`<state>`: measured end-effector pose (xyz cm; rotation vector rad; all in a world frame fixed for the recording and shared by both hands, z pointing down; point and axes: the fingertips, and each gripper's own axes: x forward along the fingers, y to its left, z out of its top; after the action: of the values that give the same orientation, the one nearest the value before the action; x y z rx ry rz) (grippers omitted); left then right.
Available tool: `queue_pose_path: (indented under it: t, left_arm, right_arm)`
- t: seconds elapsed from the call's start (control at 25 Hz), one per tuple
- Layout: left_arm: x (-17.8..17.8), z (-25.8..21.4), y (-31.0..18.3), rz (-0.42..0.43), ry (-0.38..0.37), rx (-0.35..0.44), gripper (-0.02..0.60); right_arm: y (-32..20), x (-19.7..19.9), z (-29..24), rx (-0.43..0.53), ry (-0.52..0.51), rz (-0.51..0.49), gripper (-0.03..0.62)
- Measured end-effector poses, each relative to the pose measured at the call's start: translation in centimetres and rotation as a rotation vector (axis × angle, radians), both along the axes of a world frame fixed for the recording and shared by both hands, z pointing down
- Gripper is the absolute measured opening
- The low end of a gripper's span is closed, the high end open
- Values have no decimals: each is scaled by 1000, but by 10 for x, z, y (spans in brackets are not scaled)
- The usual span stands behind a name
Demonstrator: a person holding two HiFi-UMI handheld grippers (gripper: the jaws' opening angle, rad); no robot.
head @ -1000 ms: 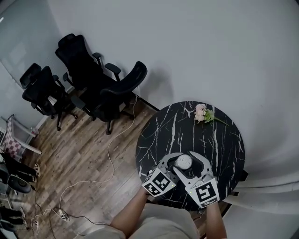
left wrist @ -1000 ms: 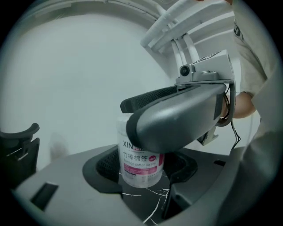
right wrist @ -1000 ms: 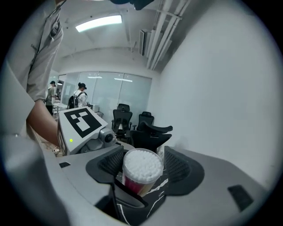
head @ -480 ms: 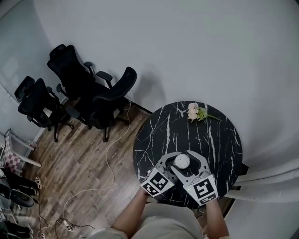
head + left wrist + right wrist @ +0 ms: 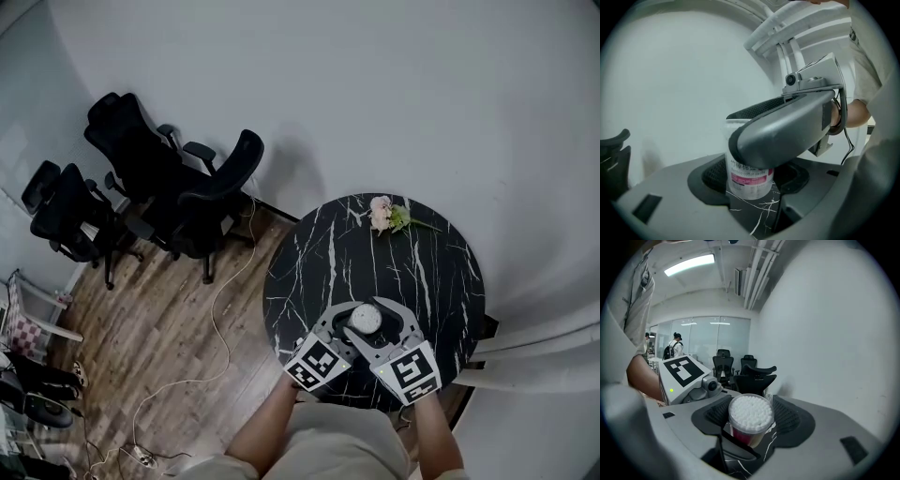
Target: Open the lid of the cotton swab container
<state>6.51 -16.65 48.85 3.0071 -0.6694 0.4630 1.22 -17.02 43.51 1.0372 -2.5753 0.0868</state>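
The cotton swab container [image 5: 365, 320] stands near the front edge of the round black marble table [image 5: 319, 253]. It is a clear tub with a pink label [image 5: 747, 183] and a clear lid [image 5: 750, 411] through which white swab heads show. My left gripper [image 5: 354, 324] is shut on the tub's body low down, its pads [image 5: 713, 174] against the sides. My right gripper [image 5: 374, 316] comes in from the other side and is shut on the lid, one of its fingers [image 5: 787, 126] crossing above the tub. The lid sits on the tub.
A small bunch of pink flowers [image 5: 386, 215] lies at the table's far edge. Black office chairs [image 5: 178, 178] stand to the left on the wood floor, where a cable [image 5: 220, 309] trails. A white curtain [image 5: 553, 347] hangs at the right.
The head camera has shifted, so the table sits a little higher and further left in view. Both grippers and the container keep their places on the table.
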Motion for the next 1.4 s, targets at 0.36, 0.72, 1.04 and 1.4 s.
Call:
queue_pose_path:
  t: [0.36,0.72,1.04,1.4]
  left_arm:
    - [-7,10,2,-15,15,-26,265]
    - [-9,6,7,-12,69,-39,265]
    - [-5,-2,10,1,90,-27,264]
    - [3,1,21,25,92,-33,264]
  right_arm:
    - [-2,0,14,-72,-79,6,300]
    - [1,-2,10,-80,-102,10,300]
    - [4,5,3,-117,-169,12,299]
    - [13,13,6,-165,-184,31,299]
